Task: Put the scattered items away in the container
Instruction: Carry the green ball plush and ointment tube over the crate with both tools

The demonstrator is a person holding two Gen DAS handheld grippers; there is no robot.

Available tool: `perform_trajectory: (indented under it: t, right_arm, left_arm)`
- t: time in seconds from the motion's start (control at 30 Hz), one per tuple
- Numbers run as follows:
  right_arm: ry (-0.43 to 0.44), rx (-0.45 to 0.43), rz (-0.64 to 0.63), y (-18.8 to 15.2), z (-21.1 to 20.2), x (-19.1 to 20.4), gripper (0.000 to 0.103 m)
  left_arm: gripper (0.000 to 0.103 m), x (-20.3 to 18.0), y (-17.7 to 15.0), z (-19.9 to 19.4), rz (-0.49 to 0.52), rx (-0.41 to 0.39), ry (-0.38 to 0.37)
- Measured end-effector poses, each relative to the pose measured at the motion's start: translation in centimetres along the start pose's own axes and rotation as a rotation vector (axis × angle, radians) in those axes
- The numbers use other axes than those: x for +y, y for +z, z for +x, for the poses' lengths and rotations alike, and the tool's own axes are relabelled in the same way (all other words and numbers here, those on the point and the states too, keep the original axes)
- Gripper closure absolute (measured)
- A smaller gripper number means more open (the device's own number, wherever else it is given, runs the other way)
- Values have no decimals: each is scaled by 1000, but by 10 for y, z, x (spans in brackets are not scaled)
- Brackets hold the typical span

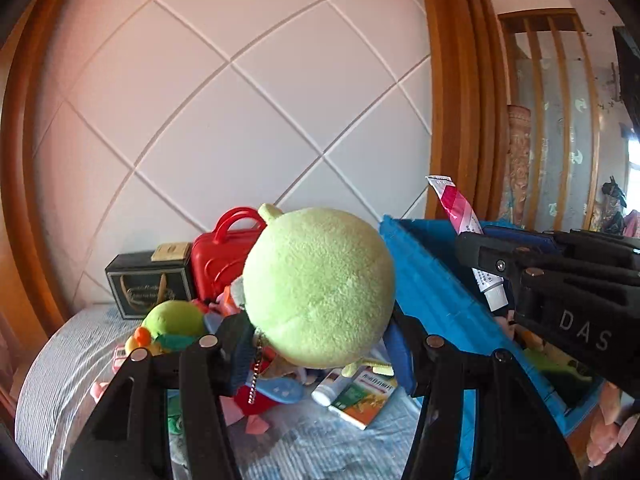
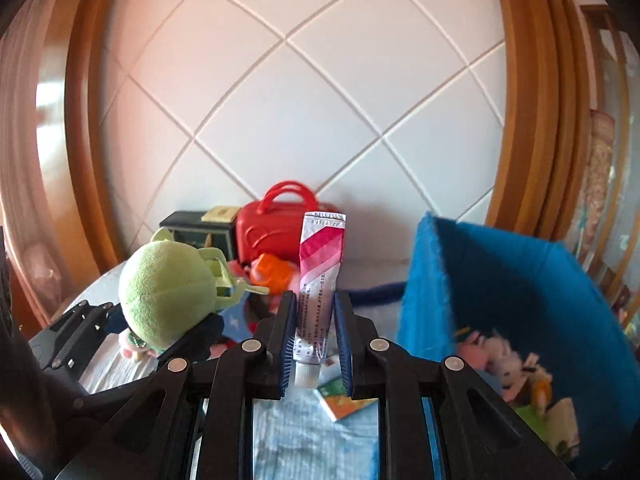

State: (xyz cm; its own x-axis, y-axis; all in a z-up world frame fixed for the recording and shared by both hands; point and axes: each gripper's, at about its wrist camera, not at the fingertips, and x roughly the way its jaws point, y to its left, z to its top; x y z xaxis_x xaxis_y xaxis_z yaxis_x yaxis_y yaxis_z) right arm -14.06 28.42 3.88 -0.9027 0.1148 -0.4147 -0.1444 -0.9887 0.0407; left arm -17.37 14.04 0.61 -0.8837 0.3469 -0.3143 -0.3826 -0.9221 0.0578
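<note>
Left gripper (image 1: 320, 344): jaws clamped on green plush (image 1: 318, 286), centre frame. Right gripper (image 2: 314, 344): jaws clamped on upright pink-and-white tube (image 2: 318, 292), centre frame. Blue bin (image 2: 520, 280): right of frame, toys inside. Red case (image 2: 280, 228) and black box (image 1: 150, 282): behind, on bed (image 1: 60, 360).

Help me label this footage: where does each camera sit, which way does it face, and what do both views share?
Left wrist: sits behind the left tool, which grips a green plush ball, facing the quilted wall; the right tool shows at right.
Right wrist: sits behind the right tool, shut on a pink-striped tube, facing the same wall; the left tool shows at left.
Shared: ball, tube, red case, blue container.
</note>
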Motion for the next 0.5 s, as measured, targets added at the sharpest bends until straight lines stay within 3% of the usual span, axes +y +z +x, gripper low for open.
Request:
perform_trajectory:
  t: [0.2,0.33,0.43,0.5]
  right_arm:
    - [-120,-59,-3,17,-52,-110,84]
    - [-202,-22,-29,21,-55,-184,84]
    - [-220,76,-44,13,-28,-230,84]
    - [-198,183,-25,-5,-2,-258,84]
  left_arm:
    - [48,-110,43,29,41,58,-57]
    - [48,-184,56,69,63,158,-92]
    - [48,-229,46,112,99,296,-87]
    - [48,-253,27,145,123,449,-90]
